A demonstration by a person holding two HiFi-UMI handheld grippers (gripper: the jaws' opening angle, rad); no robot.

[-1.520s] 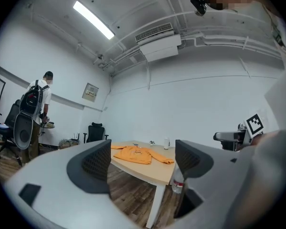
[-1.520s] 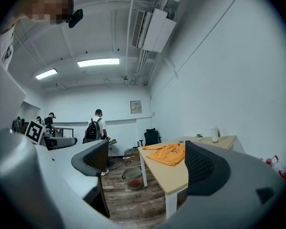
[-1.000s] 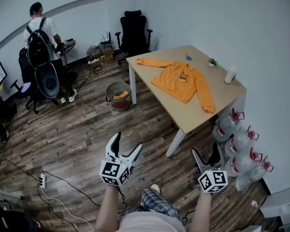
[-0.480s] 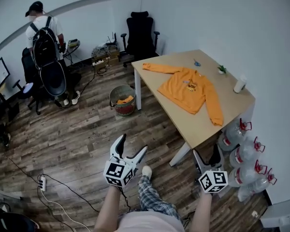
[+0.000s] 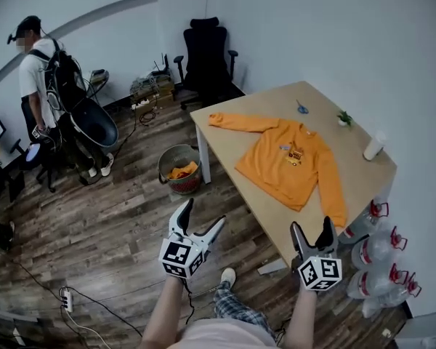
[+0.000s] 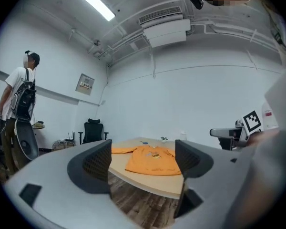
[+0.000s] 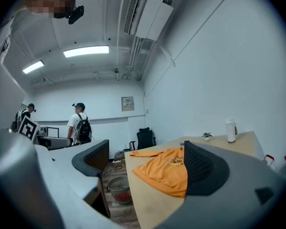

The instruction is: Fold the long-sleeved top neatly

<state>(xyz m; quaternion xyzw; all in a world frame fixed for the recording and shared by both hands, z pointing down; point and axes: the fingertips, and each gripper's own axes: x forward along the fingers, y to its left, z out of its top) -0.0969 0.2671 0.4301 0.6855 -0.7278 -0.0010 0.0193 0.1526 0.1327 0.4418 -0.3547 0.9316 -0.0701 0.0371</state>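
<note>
An orange long-sleeved top (image 5: pixel 291 164) lies spread flat on a light wooden table (image 5: pixel 229 138), one sleeve stretched toward the far left corner, the other down the right side. The same top shows between the jaws in the left gripper view (image 6: pixel 150 159) and the right gripper view (image 7: pixel 164 171). My left gripper (image 5: pixel 200 221) hangs open over the floor, short of the table. My right gripper (image 5: pixel 310 233) is open at the table's near edge, with nothing between its jaws.
A woven basket (image 5: pixel 179 169) stands on the floor by the table's left leg. On the table are a white cup (image 5: pixel 374 146), a small plant (image 5: pixel 344 118) and a blue item (image 5: pixel 303 107). Water bottles (image 5: pixel 381 257) sit at right. An office chair (image 5: pixel 206 57) and a person with a backpack (image 5: pixel 43 86) are beyond.
The table and top have come nearer in the head view as I walk toward them. Both grippers stay open and empty. The person at the back has turned and shifted left.
</note>
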